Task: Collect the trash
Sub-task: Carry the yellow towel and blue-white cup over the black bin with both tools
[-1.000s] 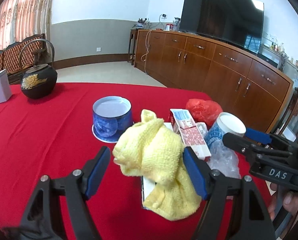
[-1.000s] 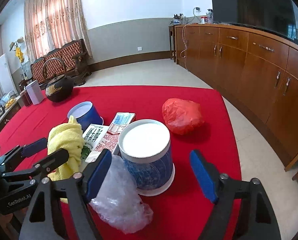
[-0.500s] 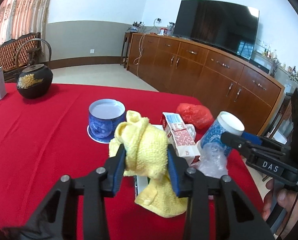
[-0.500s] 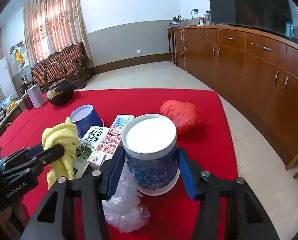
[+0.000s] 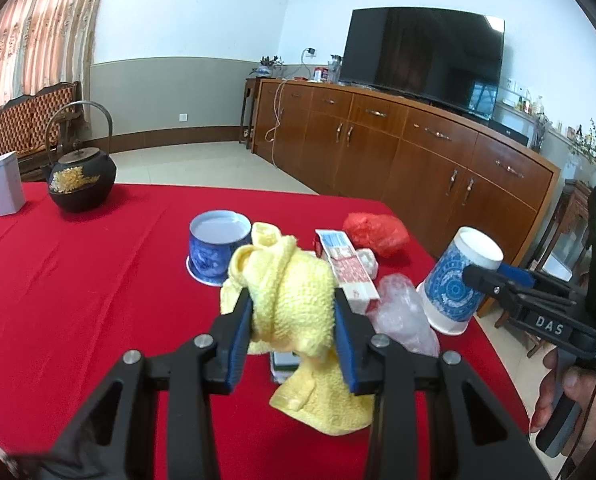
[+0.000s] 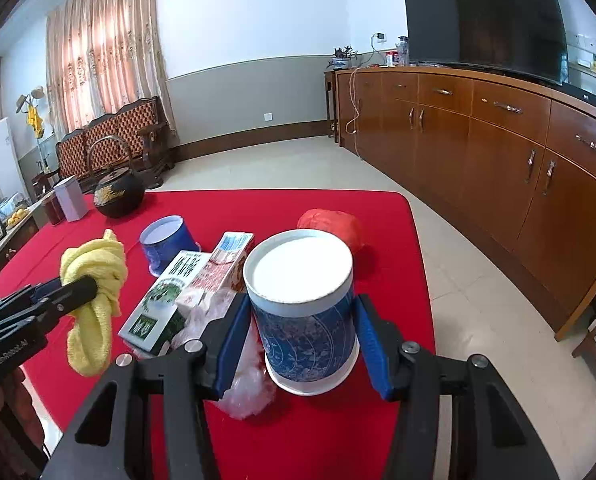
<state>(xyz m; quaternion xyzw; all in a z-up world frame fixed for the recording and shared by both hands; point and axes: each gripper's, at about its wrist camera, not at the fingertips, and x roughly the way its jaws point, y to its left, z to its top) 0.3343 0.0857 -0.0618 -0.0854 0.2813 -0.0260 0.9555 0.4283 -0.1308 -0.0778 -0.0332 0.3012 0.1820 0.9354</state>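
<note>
On the red tablecloth (image 5: 78, 280) lies the litter — a green carton (image 6: 162, 300), a red-printed carton (image 5: 347, 272), clear plastic (image 5: 401, 312). The right gripper (image 6: 303, 332) clamps an upturned blue paper cup (image 6: 301, 312), tilted; the left gripper (image 5: 294, 328) pinches a yellow cloth (image 5: 294, 296) — both jaws just closed in.

Kettle (image 5: 81, 184) sits at my table's (image 5: 78, 280) far left edge, bag (image 5: 375, 232) by the far right corner, cartons (image 6: 202, 284) in between.

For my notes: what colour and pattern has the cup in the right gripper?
The cup is white with a blue ornamental pattern; right wrist view shows it best.
</note>
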